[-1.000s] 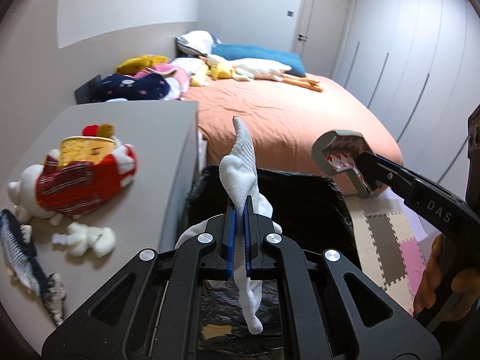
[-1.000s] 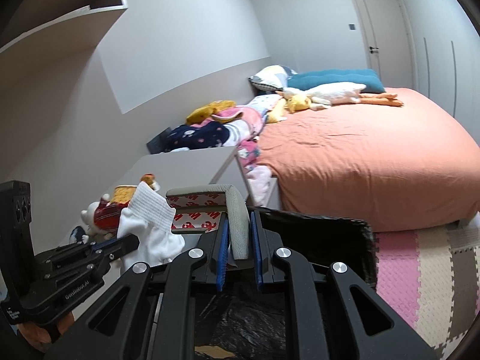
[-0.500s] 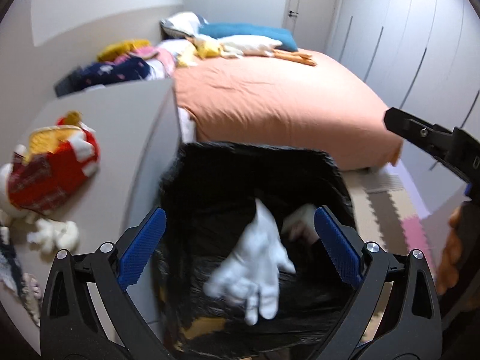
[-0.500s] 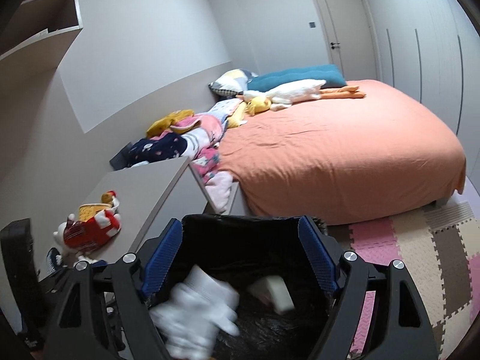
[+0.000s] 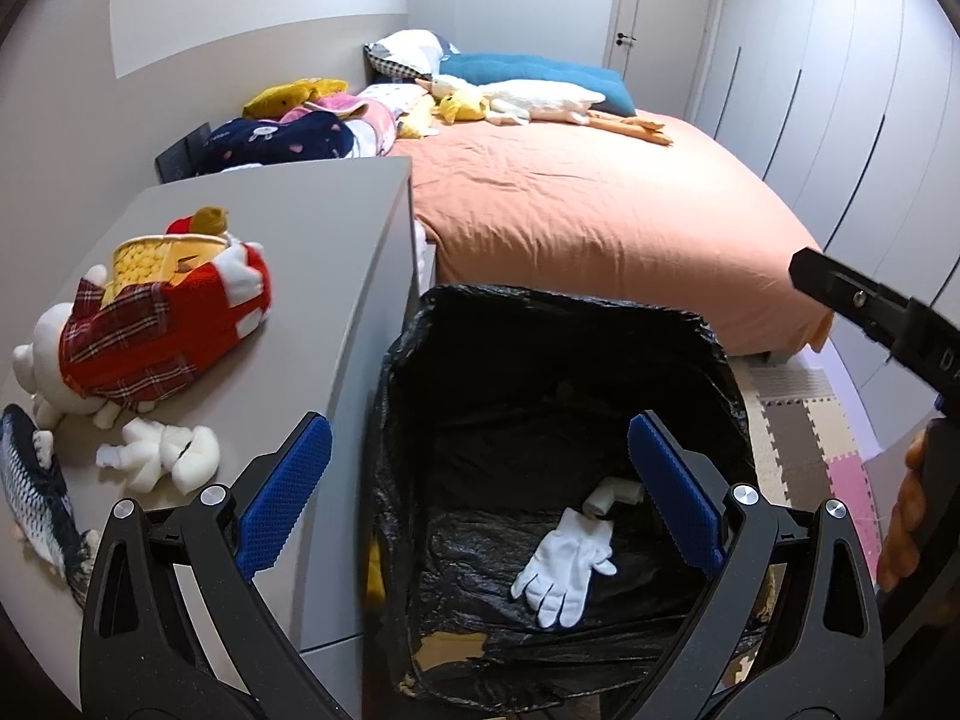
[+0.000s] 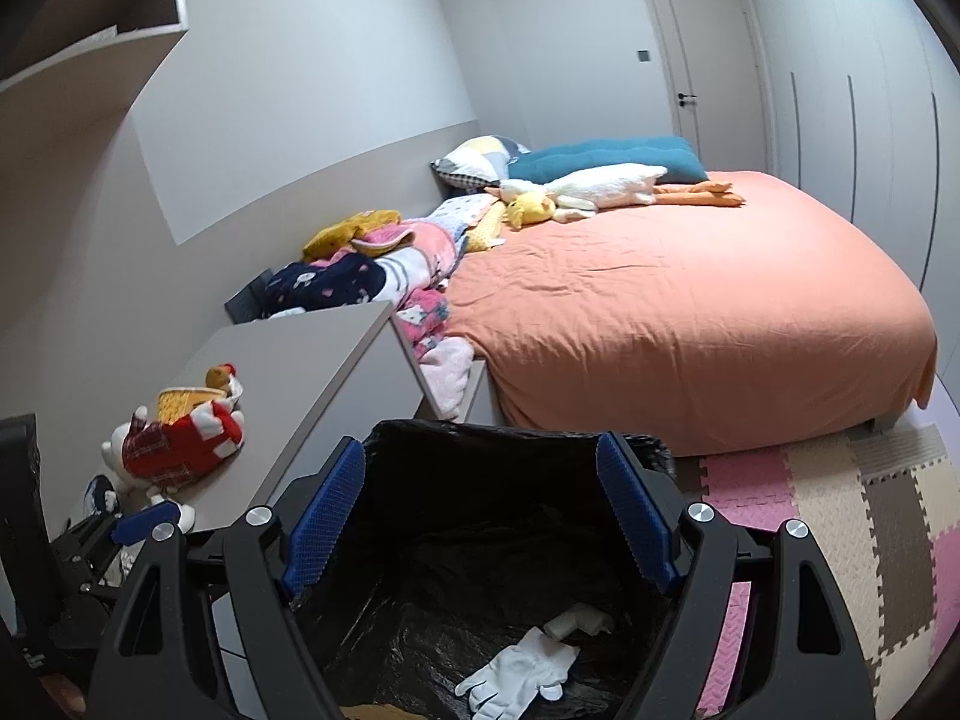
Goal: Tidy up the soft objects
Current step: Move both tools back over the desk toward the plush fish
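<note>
1. Glove point(image 5: 564, 567) now lies loose in the black-lined bin point(image 5: 558, 324), dropped from my left tool point(image 5: 480, 492), whose jaws stand wide and empty.
2. Right tool point(image 6: 480, 516) has also let go, gaping over the bin; its roll point(image 6: 579, 621) rests beside the glove. Plush toy point(image 6: 180, 441) on the desk point(image 6: 312, 360) remains to sort.

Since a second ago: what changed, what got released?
Both grippers opened. The left gripper let go of the white glove, which dropped into the black-lined bin. The right gripper released the grey roll, now beside the glove on the bin floor. Unchanged: the red plaid plush, small white toy and fish toy on the grey cabinet.
</note>
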`<state>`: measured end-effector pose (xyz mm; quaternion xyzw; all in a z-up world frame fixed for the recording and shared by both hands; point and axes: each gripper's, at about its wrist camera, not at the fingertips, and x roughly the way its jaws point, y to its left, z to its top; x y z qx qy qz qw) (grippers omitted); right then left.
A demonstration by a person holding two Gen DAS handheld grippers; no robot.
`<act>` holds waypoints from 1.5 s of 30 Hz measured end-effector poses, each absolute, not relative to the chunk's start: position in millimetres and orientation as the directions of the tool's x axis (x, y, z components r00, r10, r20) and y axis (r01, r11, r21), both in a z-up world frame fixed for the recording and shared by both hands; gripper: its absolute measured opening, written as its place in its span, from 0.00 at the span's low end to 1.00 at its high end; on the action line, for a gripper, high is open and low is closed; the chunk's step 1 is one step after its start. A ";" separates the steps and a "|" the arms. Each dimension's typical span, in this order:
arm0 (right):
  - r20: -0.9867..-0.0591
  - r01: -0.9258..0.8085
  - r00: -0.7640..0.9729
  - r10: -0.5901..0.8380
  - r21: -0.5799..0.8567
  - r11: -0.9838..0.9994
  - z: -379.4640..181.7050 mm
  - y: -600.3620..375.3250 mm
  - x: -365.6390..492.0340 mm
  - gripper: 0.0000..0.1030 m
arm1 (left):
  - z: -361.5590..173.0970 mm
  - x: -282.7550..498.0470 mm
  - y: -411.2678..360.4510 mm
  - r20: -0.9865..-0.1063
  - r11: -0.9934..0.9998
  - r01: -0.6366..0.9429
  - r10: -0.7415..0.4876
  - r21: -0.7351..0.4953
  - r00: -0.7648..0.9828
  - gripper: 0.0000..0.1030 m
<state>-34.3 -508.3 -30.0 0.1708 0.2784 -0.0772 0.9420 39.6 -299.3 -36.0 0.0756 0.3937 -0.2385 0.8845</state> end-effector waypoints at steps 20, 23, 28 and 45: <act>-0.562 0.030 0.818 0.123 0.254 0.967 -36.3 -414.3 15.2 0.78 | -19.5 57.0 -191.7 -0.720 0.967 0.247 -0.212 -0.059 0.661 0.93; -0.565 0.000 0.812 0.146 0.250 0.968 -38.0 -399.4 22.1 0.78 | -18.8 58.5 -178.2 -0.719 0.975 0.215 -0.188 -0.055 0.669 0.93; -0.568 -0.067 0.798 0.201 0.247 0.967 -39.8 -372.2 33.5 0.78 | -19.6 60.8 -154.4 -0.722 0.985 0.154 -0.159 -0.074 0.673 0.93; -0.621 -0.307 0.690 0.371 0.212 0.928 -60.6 -283.0 69.7 0.78 | -25.5 72.3 -68.5 -0.731 0.995 -0.065 -0.011 -0.076 0.683 0.93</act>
